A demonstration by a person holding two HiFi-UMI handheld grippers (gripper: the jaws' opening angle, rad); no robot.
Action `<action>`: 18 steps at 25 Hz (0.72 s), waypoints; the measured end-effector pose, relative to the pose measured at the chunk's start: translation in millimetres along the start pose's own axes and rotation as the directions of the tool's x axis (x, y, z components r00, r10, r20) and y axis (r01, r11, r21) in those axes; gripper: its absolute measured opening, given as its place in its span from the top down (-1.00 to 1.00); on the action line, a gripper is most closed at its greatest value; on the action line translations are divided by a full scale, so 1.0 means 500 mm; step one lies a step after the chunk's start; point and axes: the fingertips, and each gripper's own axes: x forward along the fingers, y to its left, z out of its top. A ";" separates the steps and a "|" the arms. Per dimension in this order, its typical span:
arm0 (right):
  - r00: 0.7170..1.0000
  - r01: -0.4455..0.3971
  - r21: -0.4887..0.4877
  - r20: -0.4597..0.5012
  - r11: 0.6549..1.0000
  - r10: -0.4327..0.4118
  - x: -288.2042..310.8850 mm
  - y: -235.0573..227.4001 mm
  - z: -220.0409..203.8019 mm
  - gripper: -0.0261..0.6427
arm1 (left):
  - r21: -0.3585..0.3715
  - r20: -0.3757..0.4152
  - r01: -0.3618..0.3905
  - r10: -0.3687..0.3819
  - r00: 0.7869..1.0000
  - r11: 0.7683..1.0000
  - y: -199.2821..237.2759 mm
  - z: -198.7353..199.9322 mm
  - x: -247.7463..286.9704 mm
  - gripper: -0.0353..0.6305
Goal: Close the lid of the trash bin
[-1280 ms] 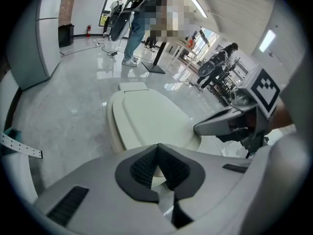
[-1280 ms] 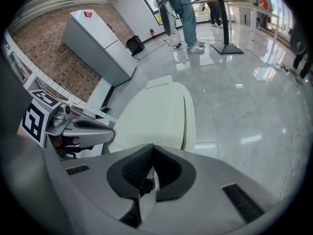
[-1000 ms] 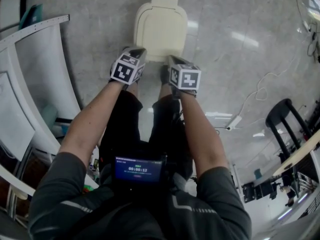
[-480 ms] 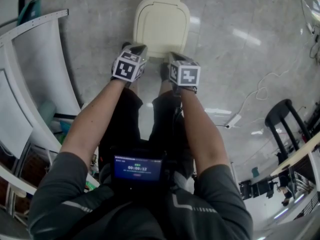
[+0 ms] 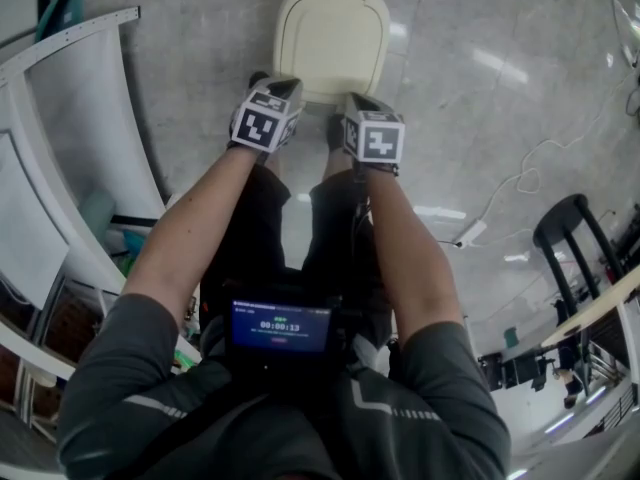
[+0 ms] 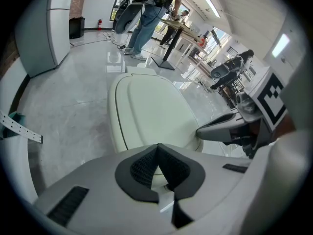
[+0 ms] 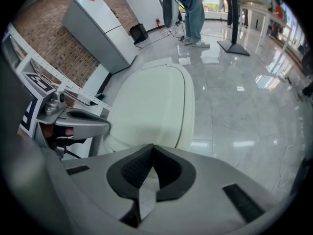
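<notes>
The cream trash bin point(image 5: 332, 33) stands on the floor ahead of me, and its lid point(image 6: 151, 111) lies flat and shut on it. In the right gripper view the same lid point(image 7: 151, 106) fills the middle. My left gripper point(image 5: 281, 88) hovers at the bin's near left edge with its jaws shut and nothing between them. Beside it my right gripper point(image 5: 353, 100) hangs at the near right edge, also shut and holding nothing. Each gripper view shows the other gripper beside the bin: the right gripper point(image 6: 230, 129) and the left gripper point(image 7: 78, 121).
A white curved counter point(image 5: 90, 138) runs along the left. A black chair point(image 5: 575, 238) and a white cable with a power strip point(image 5: 470, 233) are on the floor at the right. Beyond the bin are a grey cabinet point(image 7: 102, 28), a standing person's legs point(image 7: 193, 9) and tables.
Both grippers have edged a little forward towards the bin's near edge. The lid stays down and both grippers stay shut.
</notes>
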 end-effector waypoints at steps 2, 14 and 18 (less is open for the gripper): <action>0.999 0.033 -0.015 0.038 0.999 -0.033 -0.014 -0.013 0.009 0.89 | -0.020 0.008 -0.004 0.005 1.000 1.000 0.006 0.005 -0.013 0.92; 0.971 -0.068 -0.020 0.228 0.997 0.071 -0.200 0.021 0.213 0.89 | 0.023 0.243 -0.087 0.079 0.967 0.996 0.029 0.206 -0.209 0.92; 0.942 -0.112 0.027 0.321 0.993 0.097 -0.299 0.038 0.293 0.89 | 0.020 0.324 -0.148 0.133 0.937 0.989 0.027 0.275 -0.307 0.92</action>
